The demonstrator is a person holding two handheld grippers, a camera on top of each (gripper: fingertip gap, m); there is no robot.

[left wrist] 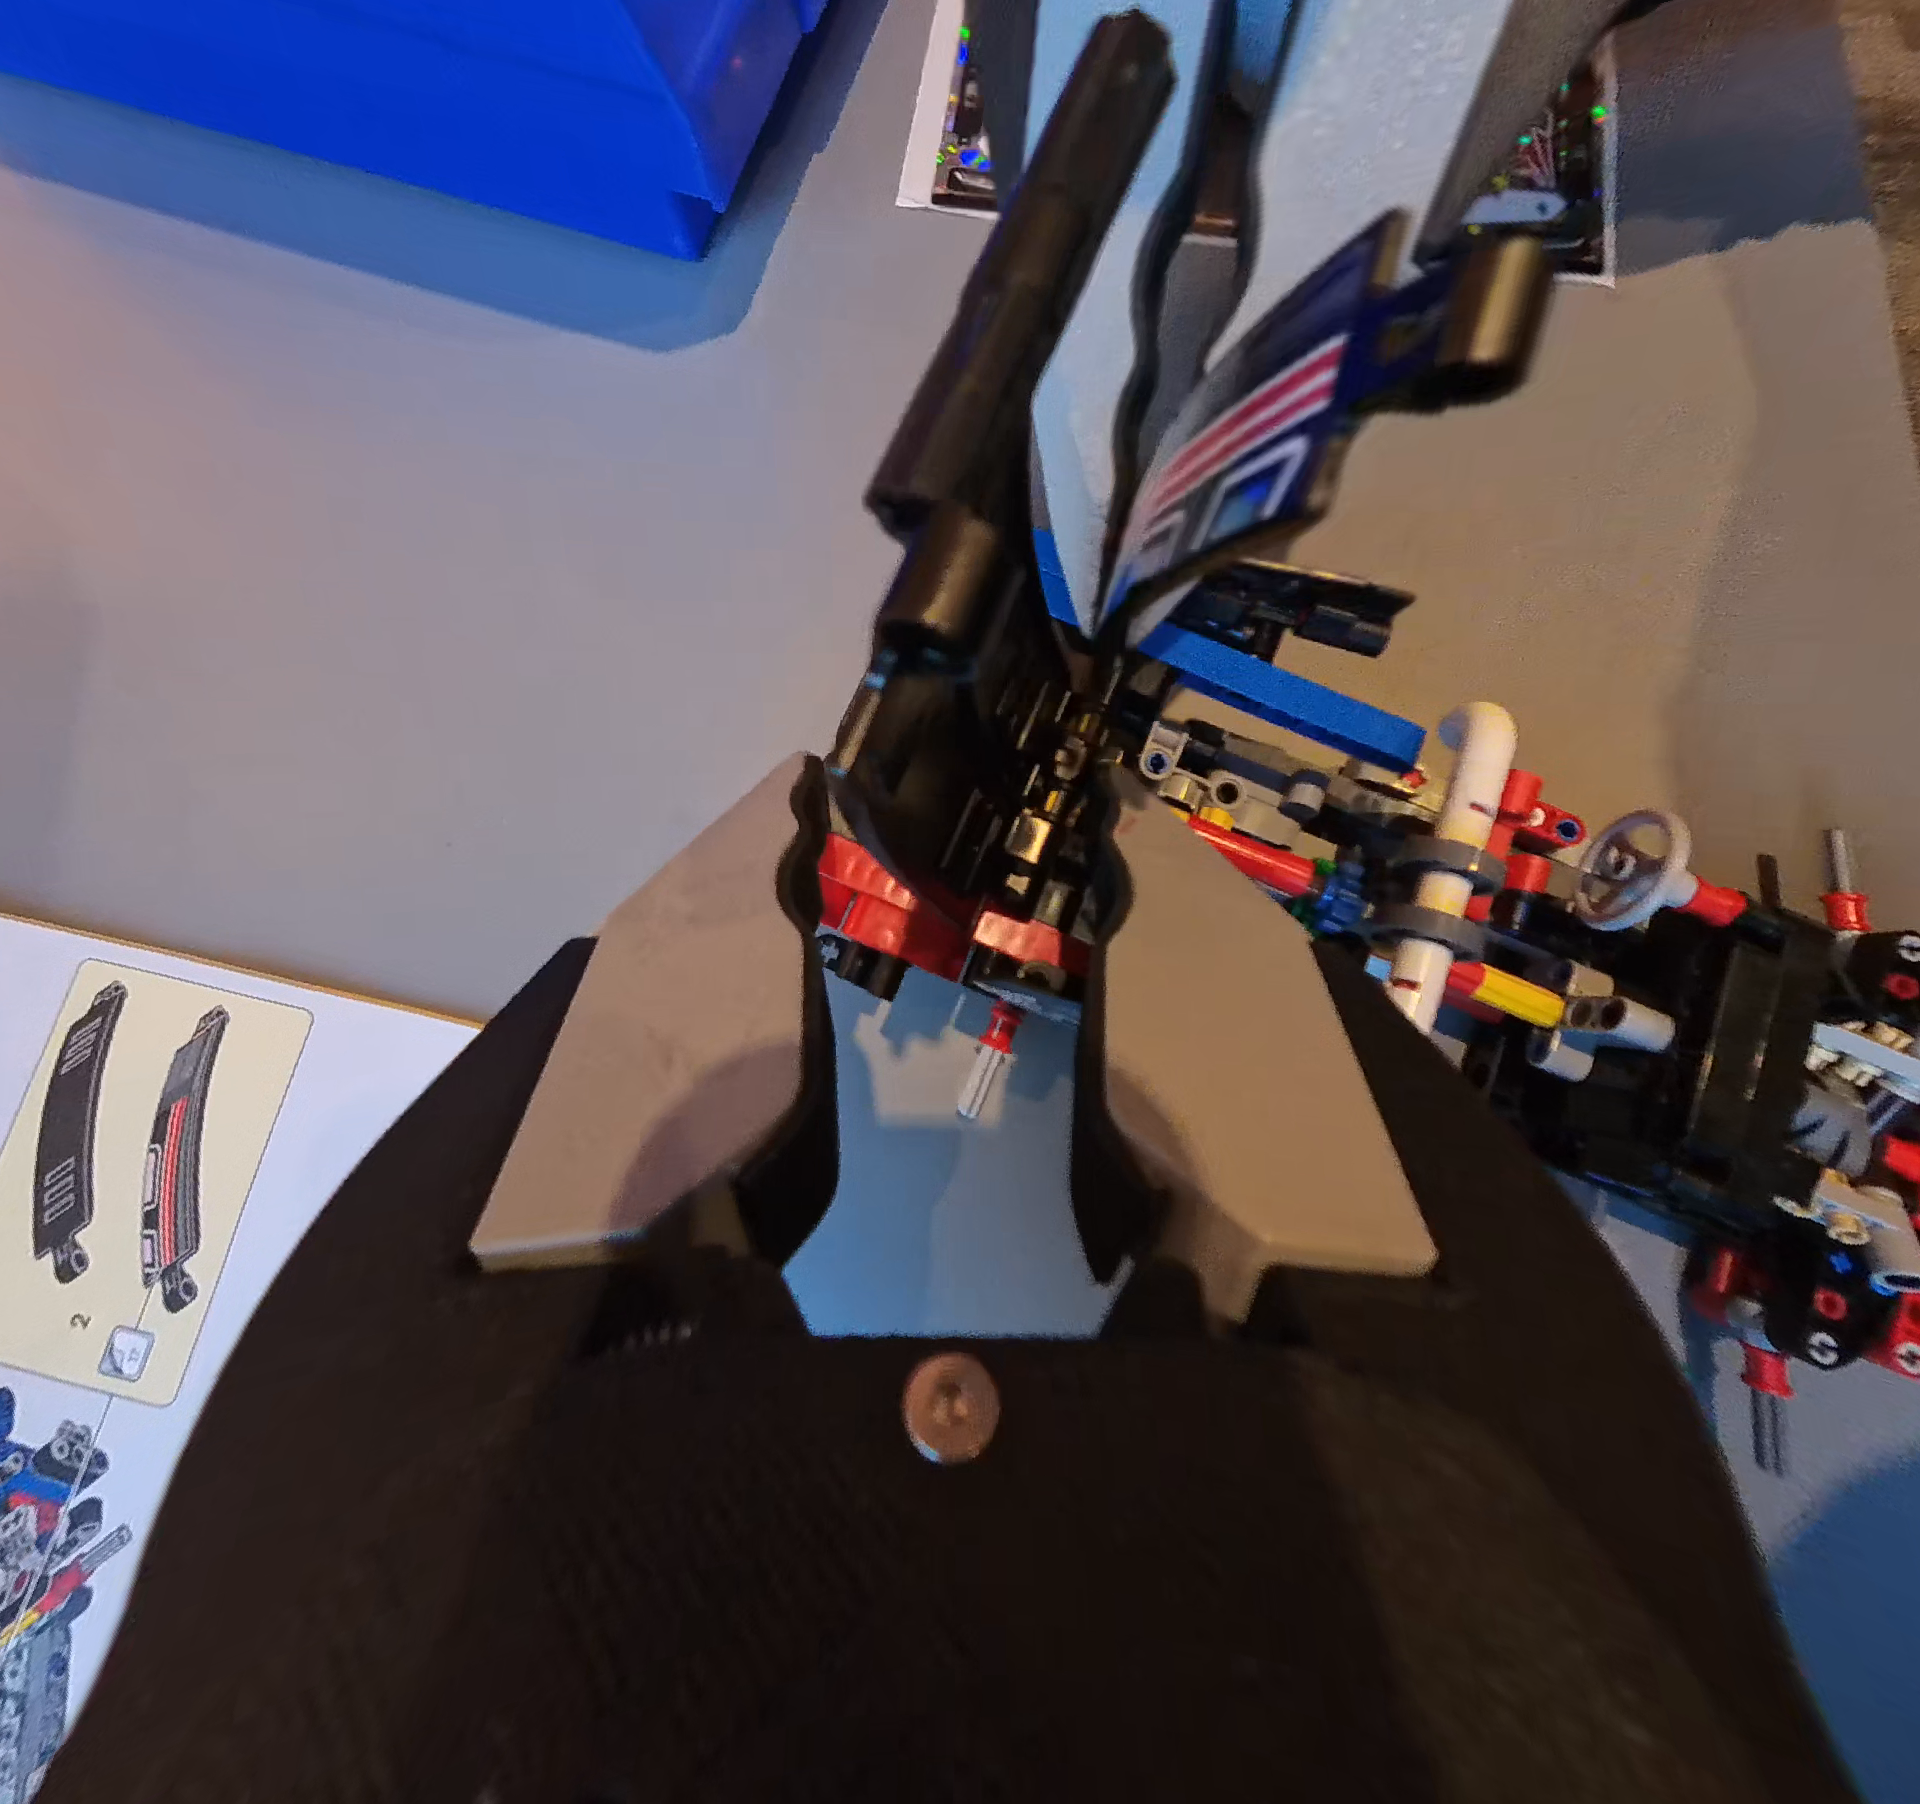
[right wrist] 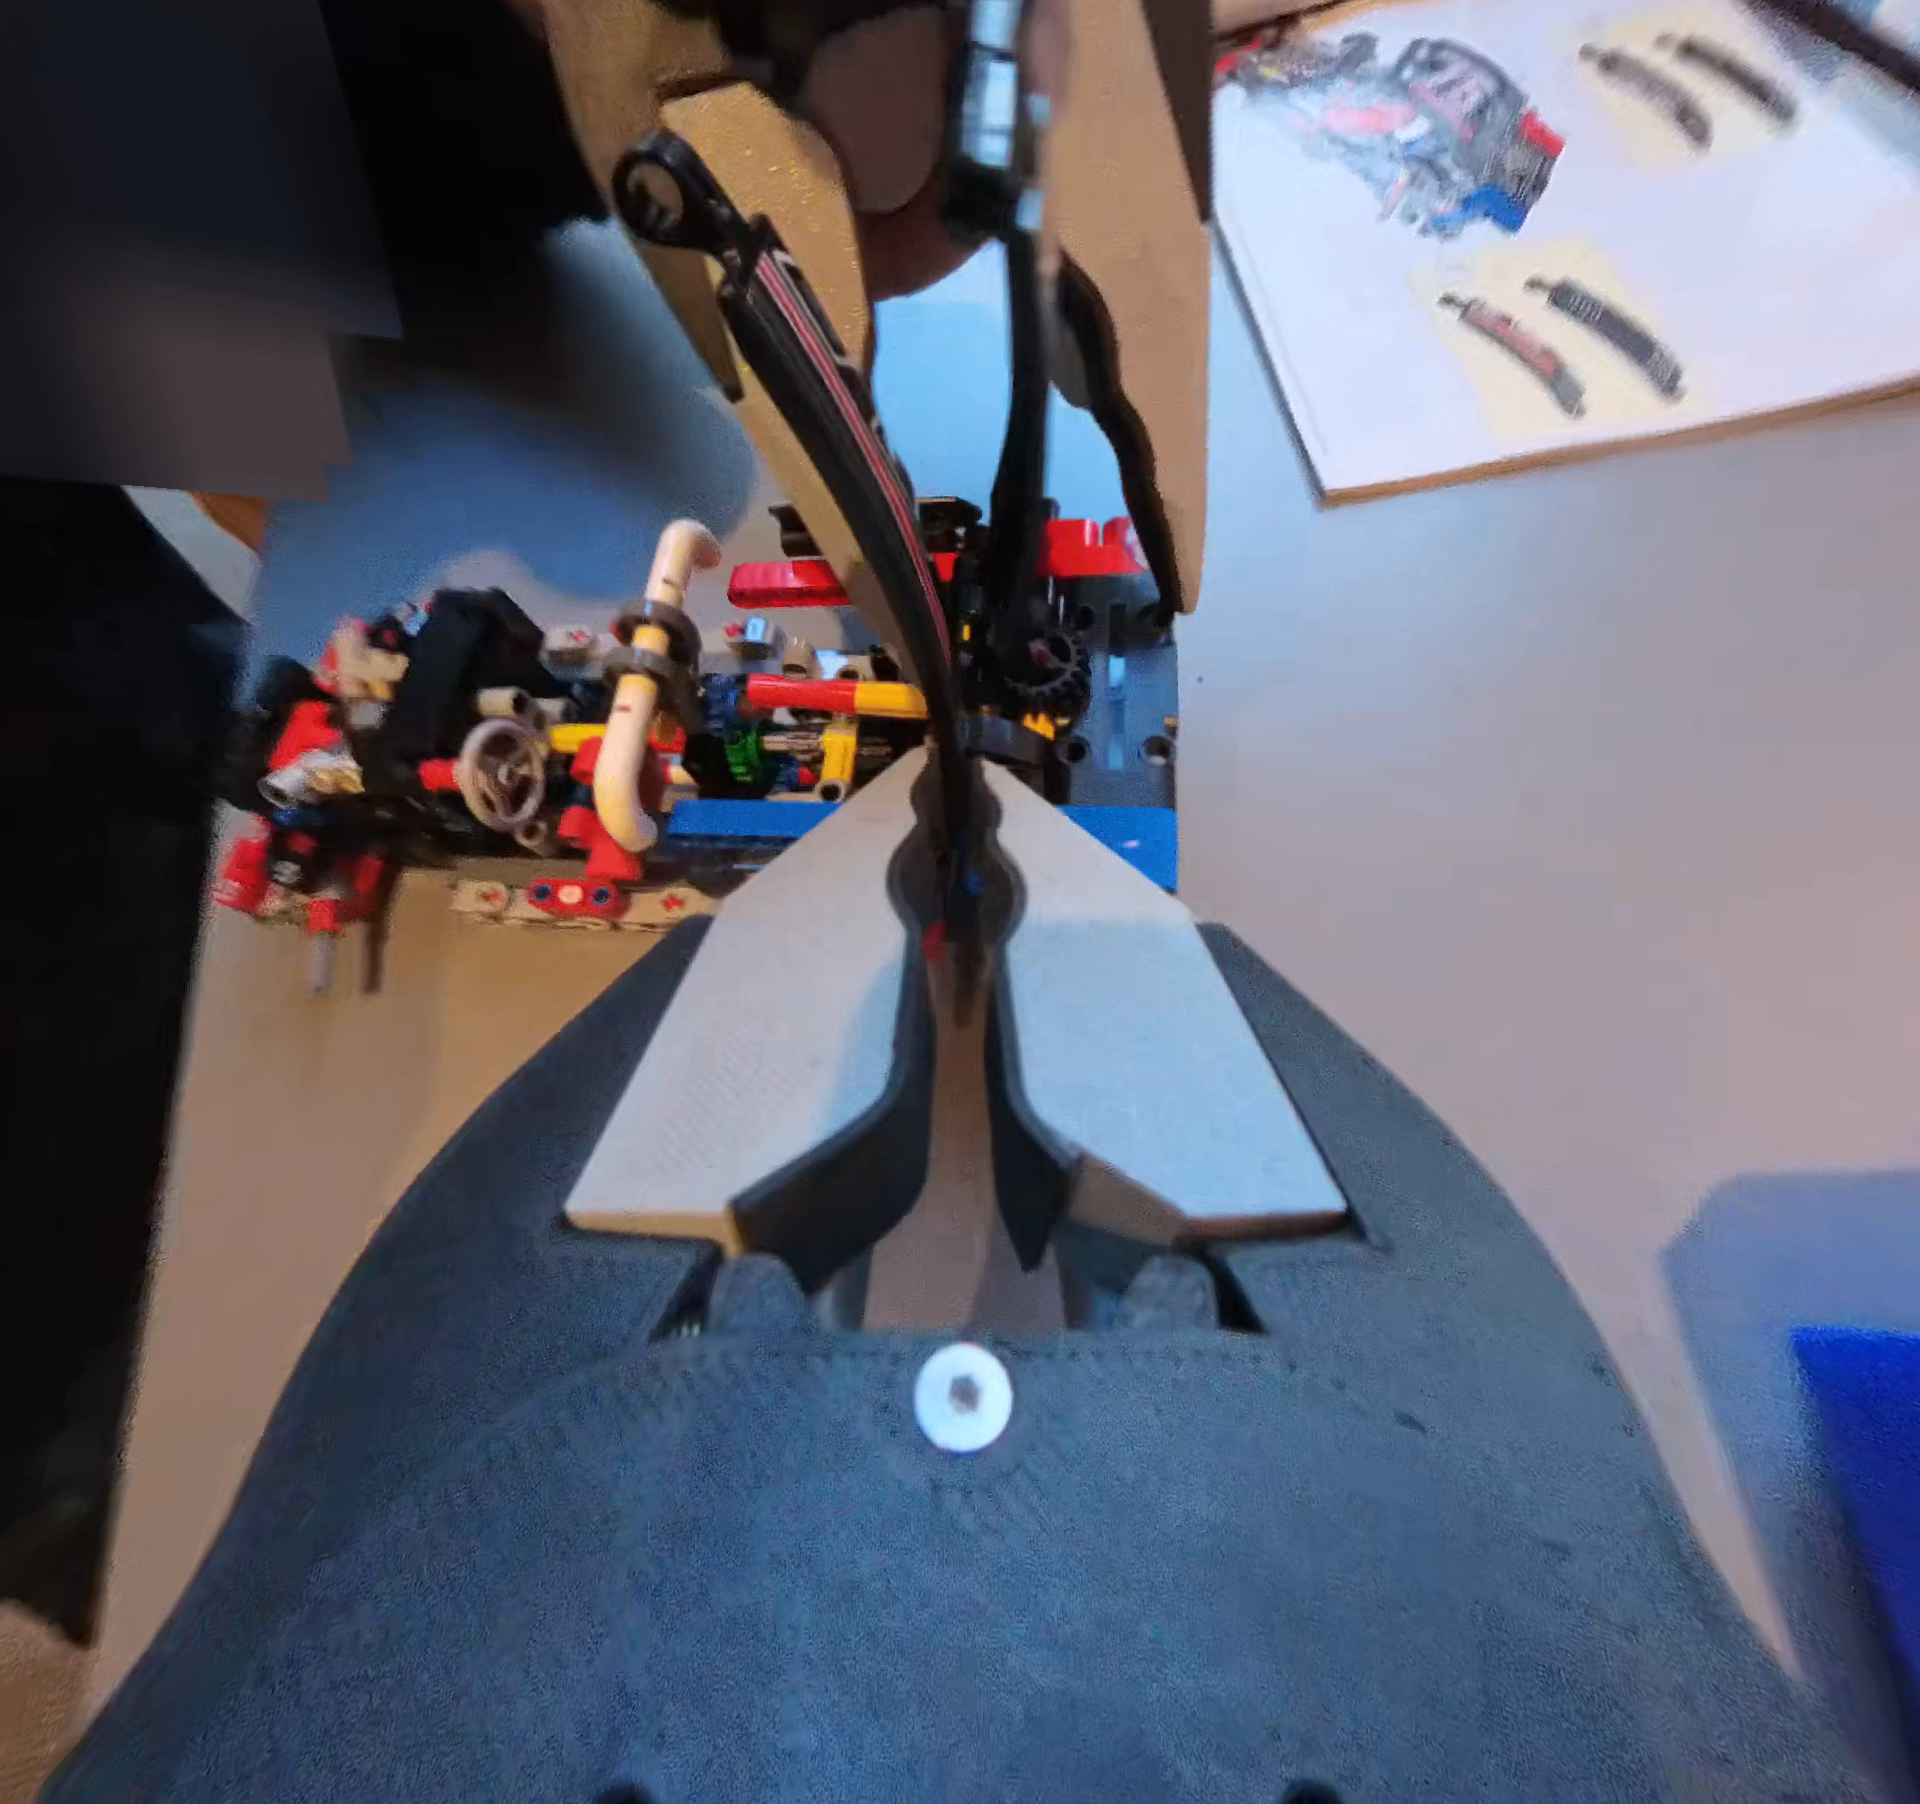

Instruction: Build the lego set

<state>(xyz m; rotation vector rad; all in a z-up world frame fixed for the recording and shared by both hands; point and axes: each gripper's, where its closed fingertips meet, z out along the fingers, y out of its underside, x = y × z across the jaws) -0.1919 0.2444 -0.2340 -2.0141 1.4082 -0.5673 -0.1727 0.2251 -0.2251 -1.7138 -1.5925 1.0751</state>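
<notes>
A long Lego car model (left wrist: 1558,923) of black, red, blue and white parts lies on the grey table. My left gripper (left wrist: 956,881) is shut on its red and black end. A black curved panel (left wrist: 1029,352) stands up from that end. My right gripper (right wrist: 956,819) is shut on the lower end of a second curved black panel with red stripes (right wrist: 831,404), held upright against the model (right wrist: 520,746) near its blue plate. In the left wrist view the right gripper (left wrist: 1107,611) comes down from above with the striped panel (left wrist: 1226,466). The left gripper's fingers (right wrist: 1132,300) show opposite.
An open instruction booklet (left wrist: 156,1183) lies at the lower left; it also shows in the right wrist view (right wrist: 1558,248) at the upper right. A blue bin (left wrist: 416,40) stands at the back left, and shows again in the right wrist view (right wrist: 1860,1494). A person's dark sleeve fills the left edge. Less than 4 cm separates the two grippers' tips.
</notes>
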